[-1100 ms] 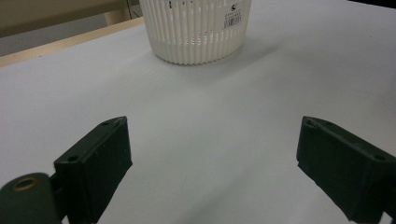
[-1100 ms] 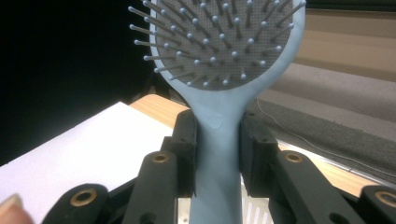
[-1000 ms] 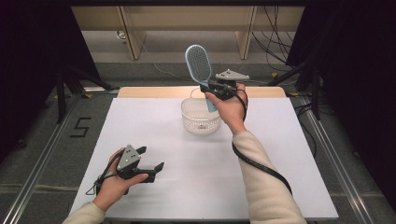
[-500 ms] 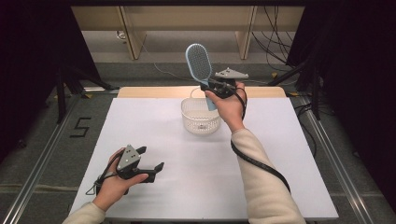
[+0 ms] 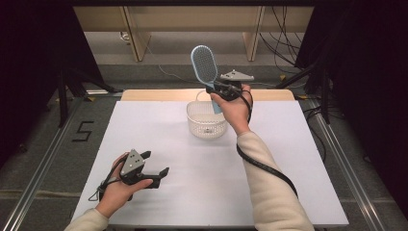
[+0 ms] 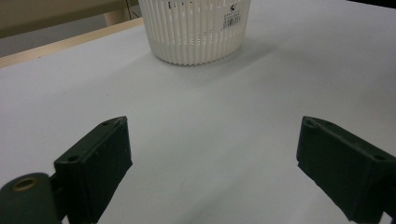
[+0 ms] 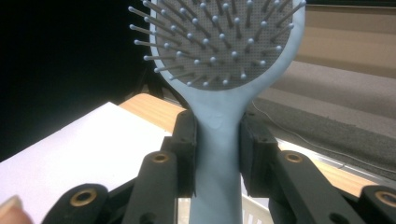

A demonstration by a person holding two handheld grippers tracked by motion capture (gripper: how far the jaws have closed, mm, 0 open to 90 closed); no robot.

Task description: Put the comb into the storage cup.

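While the right gripper (image 5: 217, 90) pinches the handle of the blue hairbrush (image 5: 204, 63), the brush stands nearly upright in the air, head up, above the rear rim of the white basket (image 5: 206, 126). In the right gripper view both pads press on the handle (image 7: 217, 154) just below the head, and the bristles (image 7: 219, 42) face the camera. The lower end of the handle hangs over the basket opening in the high view; whether it touches the rim cannot be told.

Left gripper (image 5: 153, 163): it rests low on the near left of the white surface (image 5: 288, 159), well apart from the basket. Its jaws are spread wide and hold nothing, and they point toward the basket wall (image 6: 196, 32).

Step in hand, as judged: transfer of the hairbrush, carried over the basket. The frames do not settle whether the brush is going in or coming out.

Next move, if placement is intended:
- Lower the handle end into the opening and keep it clear of the rim.
- Tilt the brush so that the head settles inside or leans on the wall.
- Spread the jaws only once the brush is supported.

Caution: the basket looks light and may tip or slide if the brush presses on one side of it.
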